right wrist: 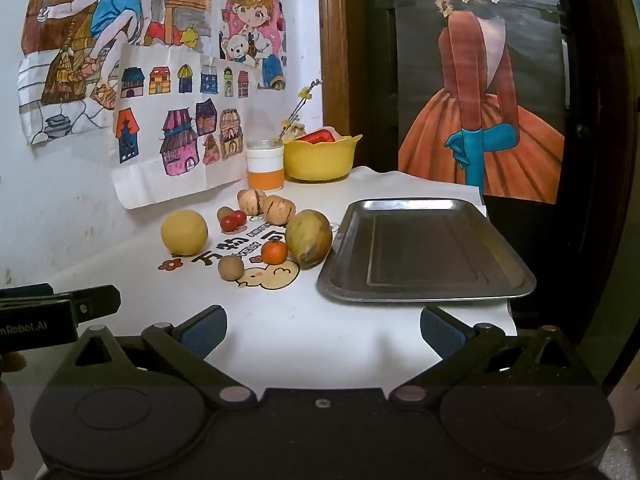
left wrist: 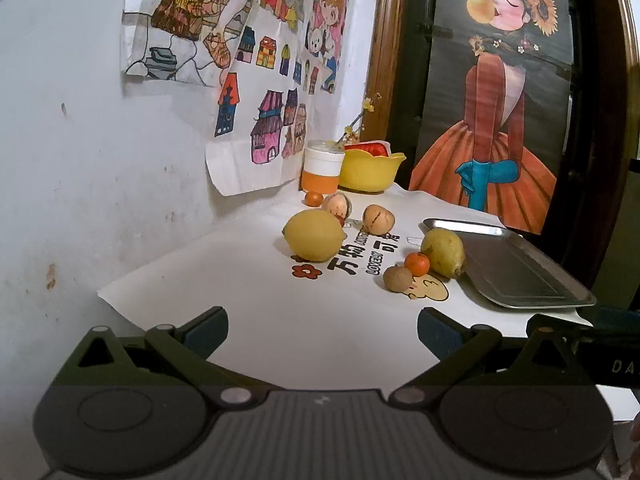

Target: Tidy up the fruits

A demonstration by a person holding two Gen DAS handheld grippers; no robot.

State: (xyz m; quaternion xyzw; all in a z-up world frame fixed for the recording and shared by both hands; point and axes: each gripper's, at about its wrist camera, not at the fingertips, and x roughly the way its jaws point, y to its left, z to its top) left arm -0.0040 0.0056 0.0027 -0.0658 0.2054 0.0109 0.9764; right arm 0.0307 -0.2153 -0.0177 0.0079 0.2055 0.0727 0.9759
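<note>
Only right wrist view shows red cherry tomatoes (right wrist: 233, 220) behind lemon (right wrist: 184, 232).

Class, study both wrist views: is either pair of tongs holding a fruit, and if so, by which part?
Nothing is held. The left tongs and right tongs are both open over the white table cover, short of the fruits and the empty metal tray.
</note>
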